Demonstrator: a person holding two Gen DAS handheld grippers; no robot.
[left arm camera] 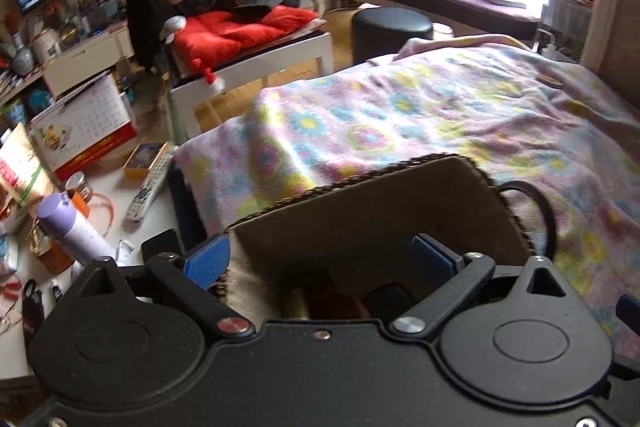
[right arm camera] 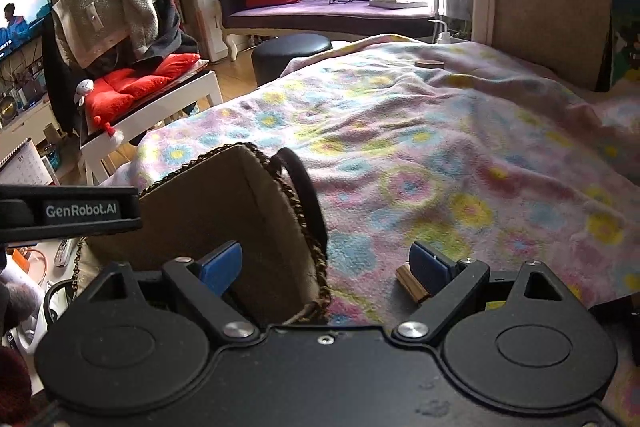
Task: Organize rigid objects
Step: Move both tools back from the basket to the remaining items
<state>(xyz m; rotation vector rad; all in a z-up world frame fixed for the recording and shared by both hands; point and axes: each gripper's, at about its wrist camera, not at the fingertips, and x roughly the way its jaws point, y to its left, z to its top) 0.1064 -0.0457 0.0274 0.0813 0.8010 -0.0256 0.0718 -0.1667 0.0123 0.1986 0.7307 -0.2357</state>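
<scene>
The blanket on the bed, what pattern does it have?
The blanket is pink with round flowers in blue, yellow and pink; the right wrist view shows it best.

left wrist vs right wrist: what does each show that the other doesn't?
Left wrist only: the inside of the brown fabric storage basket with dark items at the bottom, a lilac cylindrical bottle and a grey remote control on the white table.

Right wrist only: a small gold rectangular object on the blanket beside its open hand-held gripper, and a round flat brown object far off.

Both: the basket, the floral fleece blanket, the red cushion on the white chair.
</scene>
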